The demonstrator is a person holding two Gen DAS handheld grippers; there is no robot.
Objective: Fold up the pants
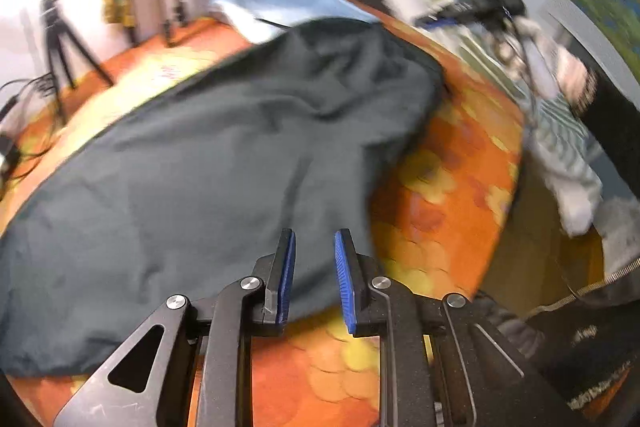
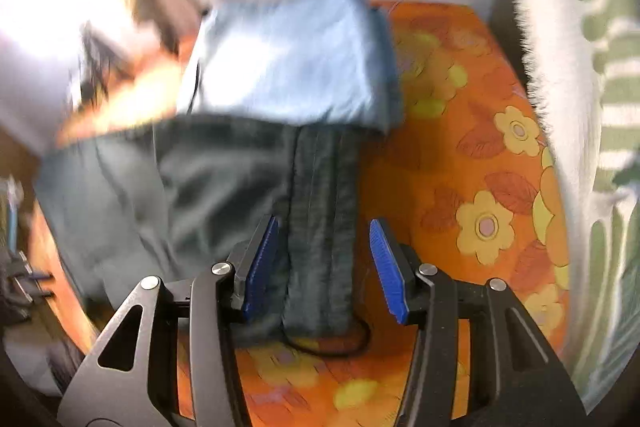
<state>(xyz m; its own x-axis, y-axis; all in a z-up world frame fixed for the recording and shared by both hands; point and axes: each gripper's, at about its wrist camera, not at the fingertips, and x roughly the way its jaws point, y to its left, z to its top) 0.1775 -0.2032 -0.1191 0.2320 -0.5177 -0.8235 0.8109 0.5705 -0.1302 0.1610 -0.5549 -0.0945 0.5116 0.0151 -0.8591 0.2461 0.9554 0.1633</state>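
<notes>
Dark green pants (image 1: 224, 155) lie spread over an orange flowered bed sheet (image 1: 448, 179). My left gripper (image 1: 315, 239) hovers above their near edge, jaws a little apart, with nothing between the blue pads. In the right wrist view the pants (image 2: 192, 195) end in a ribbed waistband (image 2: 324, 187) that runs under my right gripper (image 2: 324, 227). Its jaws stand wide on either side of the band without pressing on it. A black drawstring (image 2: 340, 347) loops out at the band's near end.
A folded light blue garment (image 2: 288, 59) lies at the far end of the pants, also in the left view (image 1: 288, 7). White and green pillows (image 2: 592, 107) line the right side. A tripod (image 1: 60, 39) and cables stand beyond the bed's left edge. A person's blurred hand (image 1: 568, 75) is at the right.
</notes>
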